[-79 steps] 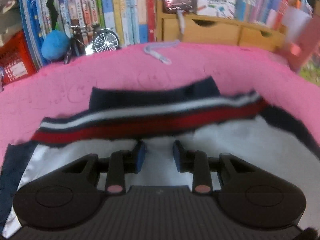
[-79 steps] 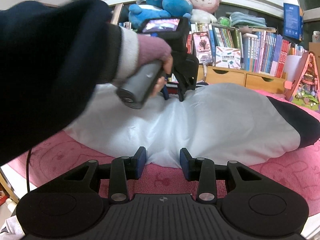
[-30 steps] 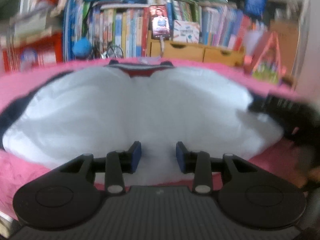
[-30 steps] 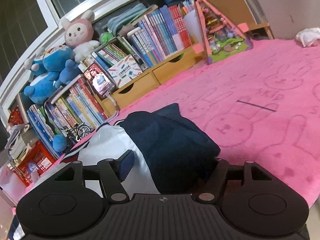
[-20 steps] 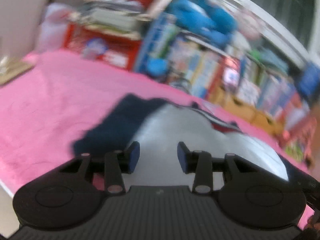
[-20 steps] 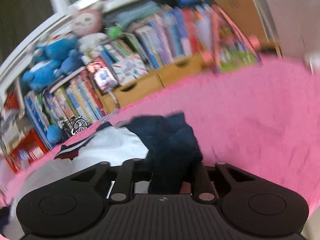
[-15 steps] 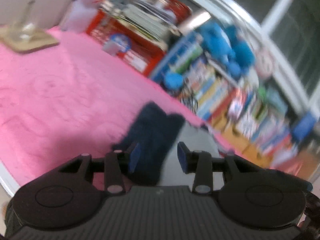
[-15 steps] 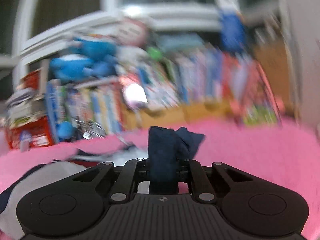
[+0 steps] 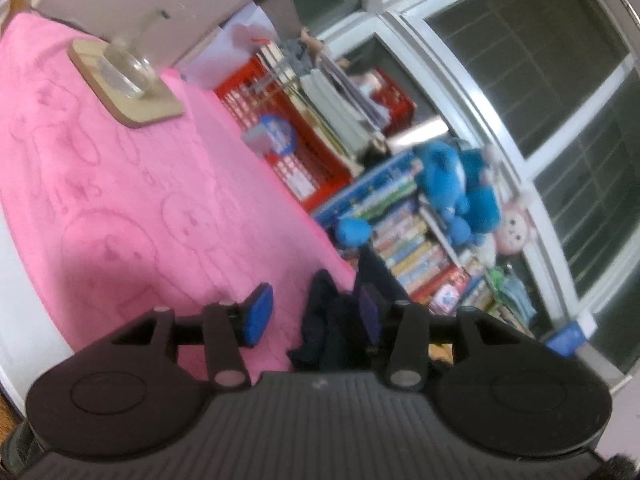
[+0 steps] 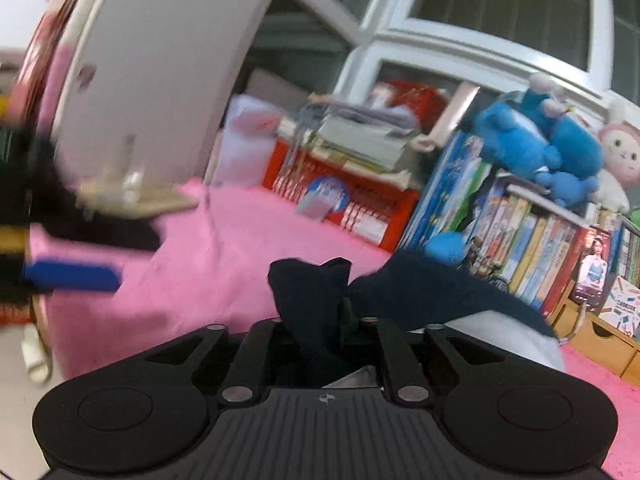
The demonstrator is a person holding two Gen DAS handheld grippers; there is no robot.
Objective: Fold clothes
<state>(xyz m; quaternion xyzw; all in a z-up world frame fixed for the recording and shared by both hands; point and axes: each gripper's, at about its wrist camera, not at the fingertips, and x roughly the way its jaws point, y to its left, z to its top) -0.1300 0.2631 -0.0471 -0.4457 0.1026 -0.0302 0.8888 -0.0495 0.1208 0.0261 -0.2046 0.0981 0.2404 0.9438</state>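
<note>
R gripper [image 10: 320,320] clamps navy sleeve [image 10: 312,292]; L gripper [image 9: 314,312] agape.

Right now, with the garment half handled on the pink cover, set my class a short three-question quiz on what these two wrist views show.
1. True or false: the right hand-held gripper is shut on the navy sleeve.
2. Multiple choice: the left hand-held gripper is (A) shut on white cloth, (B) open, with dark navy cloth by its right finger, (C) out of view.
3. Fill in: the glass vessel stands on a ____ board on the pink cover.

Key: 1 true; 2 B; 3 wooden.
</note>
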